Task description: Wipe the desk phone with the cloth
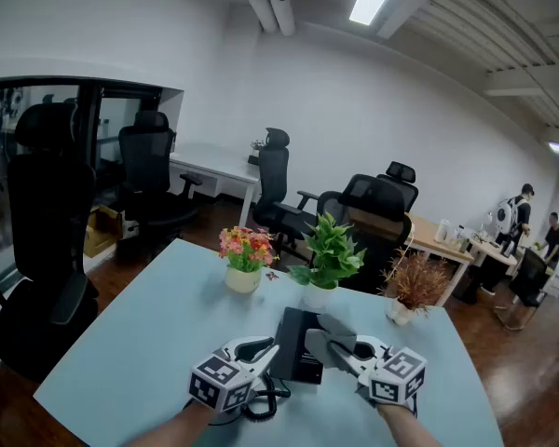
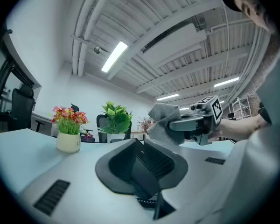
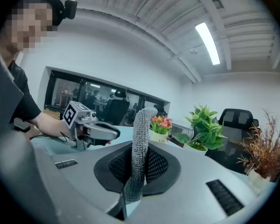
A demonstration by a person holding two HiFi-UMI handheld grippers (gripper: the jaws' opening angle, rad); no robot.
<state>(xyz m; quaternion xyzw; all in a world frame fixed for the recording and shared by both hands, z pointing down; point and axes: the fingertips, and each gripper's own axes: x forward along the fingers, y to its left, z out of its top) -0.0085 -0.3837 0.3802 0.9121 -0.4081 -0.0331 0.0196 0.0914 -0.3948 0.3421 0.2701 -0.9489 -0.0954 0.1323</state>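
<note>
The black desk phone lies on the light blue table just in front of me. My left gripper is at the phone's left edge; in the left gripper view its jaws are shut on a flat black part that looks like the phone's edge. My right gripper hovers just above the phone's top right, shut on a grey cloth. The cloth stands up between its jaws. In the left gripper view the right gripper holds the bunched cloth close by.
Behind the phone stand a pot of pink flowers, a green plant and a dried brown plant. A coiled black cord lies by my left hand. Black office chairs surround the table; people work at far right.
</note>
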